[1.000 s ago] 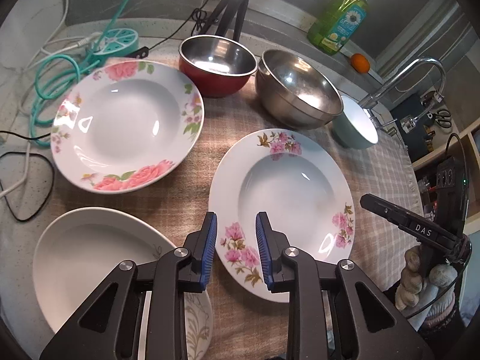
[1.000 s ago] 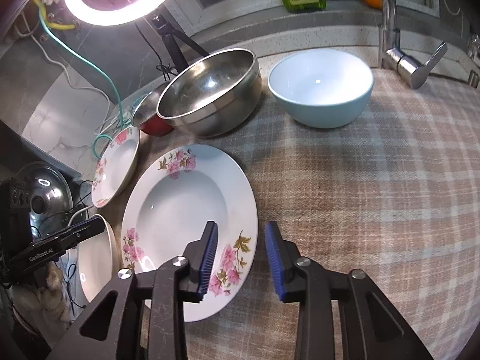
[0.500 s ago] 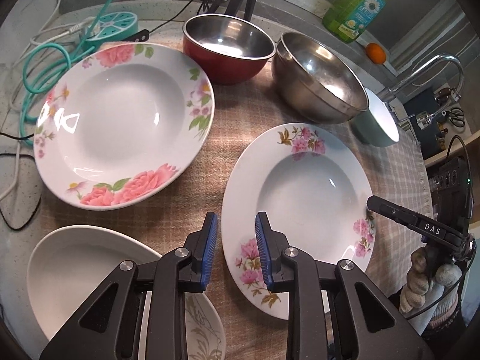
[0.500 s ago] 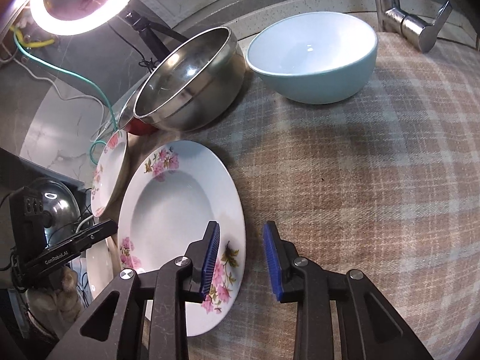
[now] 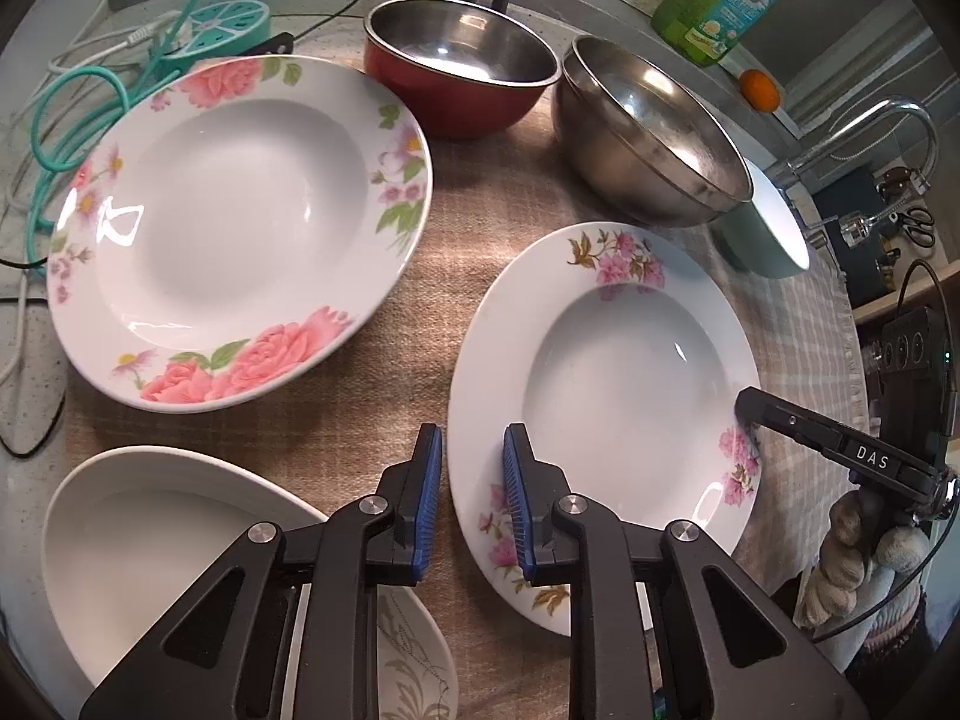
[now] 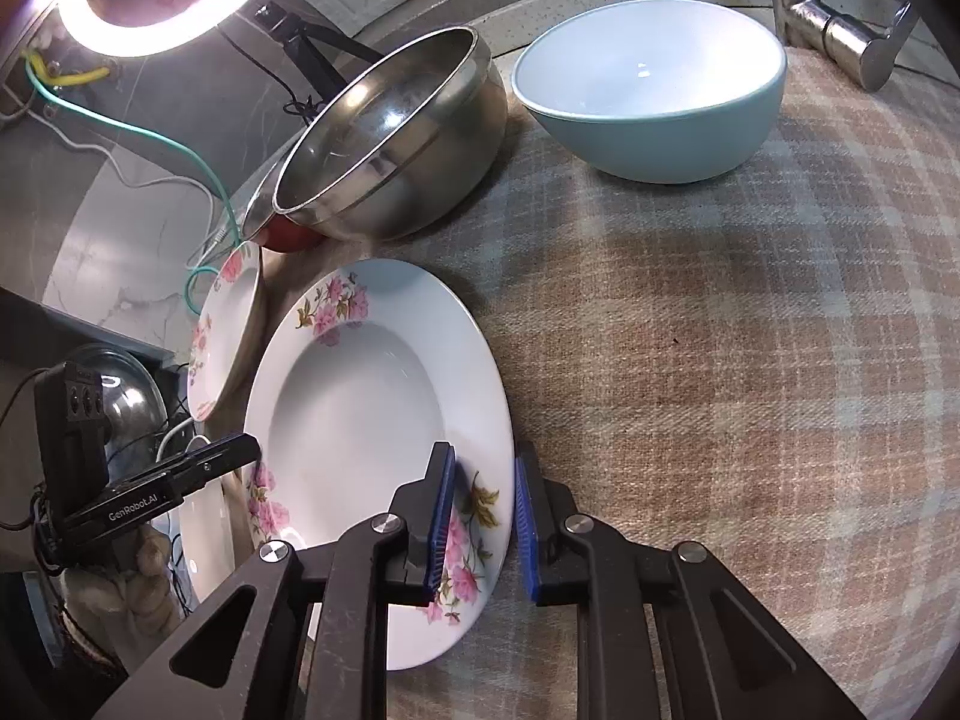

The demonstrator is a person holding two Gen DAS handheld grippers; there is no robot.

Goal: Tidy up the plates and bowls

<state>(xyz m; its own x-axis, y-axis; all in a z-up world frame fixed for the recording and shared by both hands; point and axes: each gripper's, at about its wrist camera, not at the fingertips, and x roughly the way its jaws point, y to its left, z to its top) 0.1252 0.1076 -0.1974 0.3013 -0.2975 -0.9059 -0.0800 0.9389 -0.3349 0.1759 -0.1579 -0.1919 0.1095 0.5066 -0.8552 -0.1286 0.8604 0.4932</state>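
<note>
Both grippers flank the same plate, a soup plate (image 5: 606, 372) with small pink sprigs lying flat on the checked cloth (image 6: 720, 360). The left gripper (image 5: 472, 498) is released, with the plate's rim at about 8 o'clock between its fingers; whether the pads touch the rim cannot be told. The right gripper (image 6: 483, 525) is likewise parted, straddling the rim at about 5 o'clock in its own view, one finger over the plate, the other over the cloth. In the left view, a rose plate (image 5: 240, 228) lies at 10 o'clock of the sprig plate, apart from it, and an oval dish (image 5: 162, 570) sits at 7 o'clock, partly under the gripper. At 12 o'clock stand a red bowl (image 5: 462, 90) and a steel bowl (image 5: 648, 138), close together, with a blue bowl (image 6: 654, 102) just beside the steel one.
</note>
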